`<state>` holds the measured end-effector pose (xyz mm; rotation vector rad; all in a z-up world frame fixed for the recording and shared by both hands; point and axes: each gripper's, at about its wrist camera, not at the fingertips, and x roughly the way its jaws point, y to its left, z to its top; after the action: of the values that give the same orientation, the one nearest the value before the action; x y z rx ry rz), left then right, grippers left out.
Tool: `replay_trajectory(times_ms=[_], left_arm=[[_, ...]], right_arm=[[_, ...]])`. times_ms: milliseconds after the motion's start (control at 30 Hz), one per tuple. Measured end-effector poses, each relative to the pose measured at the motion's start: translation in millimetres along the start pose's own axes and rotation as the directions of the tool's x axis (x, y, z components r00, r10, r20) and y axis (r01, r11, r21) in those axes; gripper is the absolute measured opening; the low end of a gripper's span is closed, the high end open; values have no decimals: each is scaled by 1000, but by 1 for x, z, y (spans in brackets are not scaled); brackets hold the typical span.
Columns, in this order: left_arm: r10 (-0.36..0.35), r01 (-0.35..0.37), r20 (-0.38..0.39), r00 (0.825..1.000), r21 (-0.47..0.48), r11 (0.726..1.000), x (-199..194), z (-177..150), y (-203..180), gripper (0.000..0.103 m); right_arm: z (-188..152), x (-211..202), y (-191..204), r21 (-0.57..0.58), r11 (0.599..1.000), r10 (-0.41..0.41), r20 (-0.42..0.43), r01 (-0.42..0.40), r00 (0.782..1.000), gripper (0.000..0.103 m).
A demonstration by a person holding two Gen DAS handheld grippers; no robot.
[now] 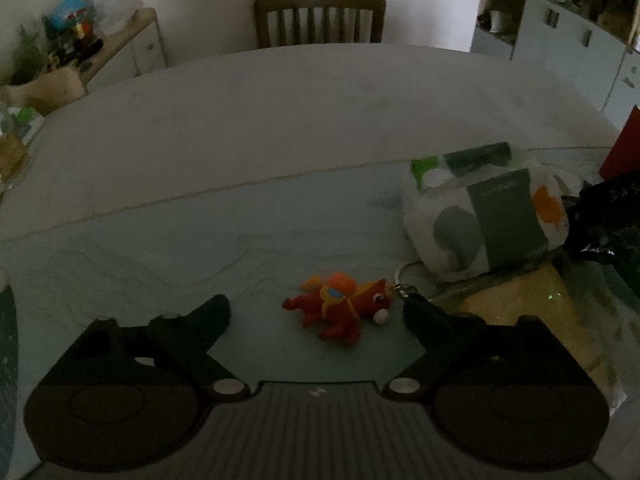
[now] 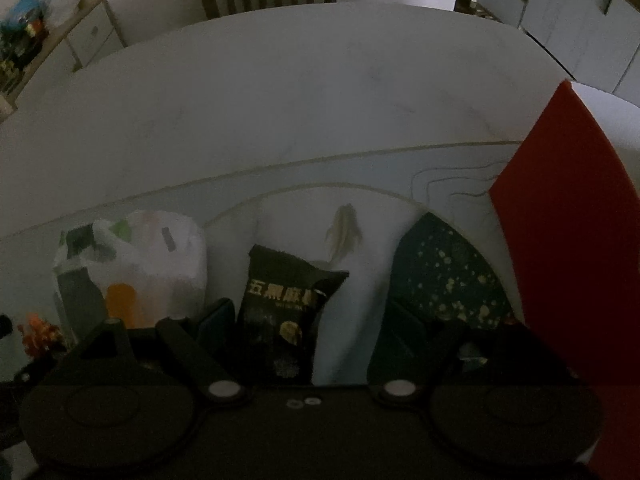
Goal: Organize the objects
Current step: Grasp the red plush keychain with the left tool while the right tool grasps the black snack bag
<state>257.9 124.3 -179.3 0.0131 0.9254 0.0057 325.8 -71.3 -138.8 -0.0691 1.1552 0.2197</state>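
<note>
A red and orange toy horse keychain (image 1: 340,308) lies on its side on the table mat, its ring by my left gripper's right finger. My left gripper (image 1: 316,312) is open, its fingers either side of the toy, not touching it. The toy shows small at the left edge of the right wrist view (image 2: 38,334). My right gripper (image 2: 308,320) is open around a black snack packet (image 2: 284,316) with gold writing, which stands between the fingers. A white tissue pack (image 1: 480,216) with grey, green and orange marks sits to the right of the toy; it also shows in the right wrist view (image 2: 140,264).
A red box (image 2: 572,232) stands at the right, close to my right gripper. A dark green gold-speckled patch of the mat (image 2: 444,276) lies beside it. A yellow flat item (image 1: 540,304) lies under the tissue pack. A wooden chair (image 1: 320,16) stands at the white table's (image 1: 280,112) far edge.
</note>
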Motion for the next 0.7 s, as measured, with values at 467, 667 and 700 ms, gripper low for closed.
replay_trajectory(times_ms=[467,667,700], left_arm=[[-30,30,-5,1000,34,999,-5,7,-9,56],[-55,54,-34,998,-30,998,-12,10,-3,56],[-57,56,-36,998,-39,998,-14,10,-2,56]], right_arm=[[-11,-13,-1,-82,997,-2,11,3,1000,41],[-20,-27,-8,-51,998,27,9,-27,1000,37],[-22,-31,-9,-49,998,33,11,-32,999,37]])
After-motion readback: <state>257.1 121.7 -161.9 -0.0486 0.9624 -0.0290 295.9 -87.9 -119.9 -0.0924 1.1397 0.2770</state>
